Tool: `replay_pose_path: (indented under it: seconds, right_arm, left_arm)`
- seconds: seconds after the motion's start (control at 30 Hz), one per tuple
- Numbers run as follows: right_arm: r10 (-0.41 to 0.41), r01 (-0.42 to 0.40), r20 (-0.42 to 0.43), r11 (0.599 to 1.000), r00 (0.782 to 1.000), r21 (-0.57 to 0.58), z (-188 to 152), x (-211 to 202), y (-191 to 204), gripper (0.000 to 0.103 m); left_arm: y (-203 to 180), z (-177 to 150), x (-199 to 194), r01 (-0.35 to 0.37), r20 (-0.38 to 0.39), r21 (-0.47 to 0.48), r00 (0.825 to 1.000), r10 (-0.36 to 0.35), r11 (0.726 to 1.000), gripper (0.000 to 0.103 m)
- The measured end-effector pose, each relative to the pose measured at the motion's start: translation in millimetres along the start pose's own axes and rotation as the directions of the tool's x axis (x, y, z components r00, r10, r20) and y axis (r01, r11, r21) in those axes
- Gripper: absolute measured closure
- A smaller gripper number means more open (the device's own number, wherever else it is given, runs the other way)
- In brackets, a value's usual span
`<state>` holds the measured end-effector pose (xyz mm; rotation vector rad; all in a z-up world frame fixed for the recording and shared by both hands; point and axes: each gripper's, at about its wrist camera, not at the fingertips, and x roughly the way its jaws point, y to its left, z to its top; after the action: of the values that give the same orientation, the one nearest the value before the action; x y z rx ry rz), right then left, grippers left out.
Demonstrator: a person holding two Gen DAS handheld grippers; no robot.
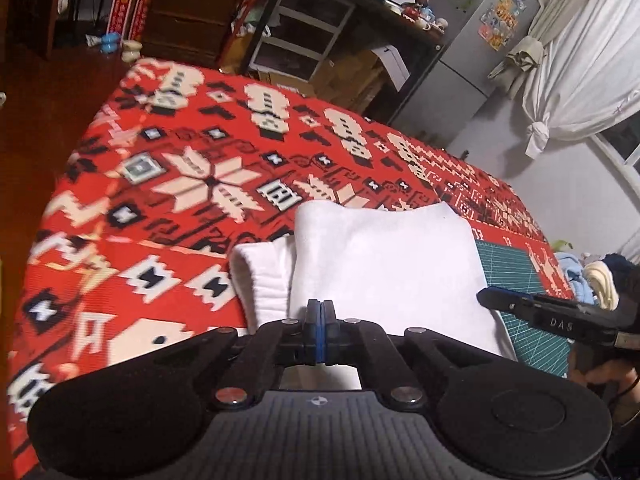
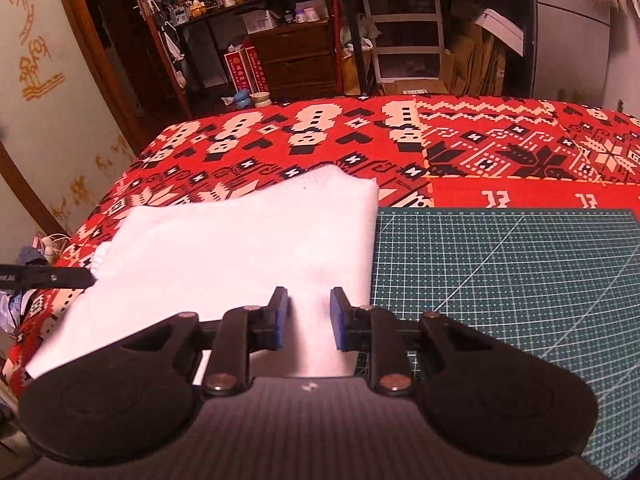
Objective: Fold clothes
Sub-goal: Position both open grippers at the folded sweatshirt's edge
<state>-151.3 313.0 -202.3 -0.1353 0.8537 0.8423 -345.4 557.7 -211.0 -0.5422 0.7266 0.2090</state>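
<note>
Your left gripper (image 1: 320,312) has its jaws pressed together with nothing visibly between them, hovering over the near edge of the white garment (image 1: 384,264); your right gripper (image 2: 308,312) has its jaws a moderate way apart, with the white garment (image 2: 240,248) showing in the gap, though you cannot tell whether the tips touch the cloth. The garment lies folded flat on the red patterned blanket (image 1: 160,184), its right edge running along the green cutting mat (image 2: 500,280). Your left camera shows what the right one misses: a ribbed cuff (image 1: 260,276) poking out from under the fold at 9 o'clock of the garment, your right gripper coming in from 3 o'clock (image 1: 536,312), the white curtain (image 1: 580,72) at 2 o'clock and a heap of clothes (image 1: 592,276) past the mat. Your right camera alone shows the mat's full grid and, at 9 o'clock, the tip of your left gripper (image 2: 60,278) at the garment's left edge.
</note>
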Motion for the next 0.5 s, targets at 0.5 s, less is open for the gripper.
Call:
replay_pose_path:
  seconds: [0.5]
  right_arm:
    - [0.036, -0.048, -0.083, 0.988, 0.996, -0.15, -44.3, -34.0, 26.5, 0.081]
  left_arm:
    - [-24.0, -42.2, -4.9, 0.054, -0.099, 0.072, 0.994, -0.047, 0.996, 0.098]
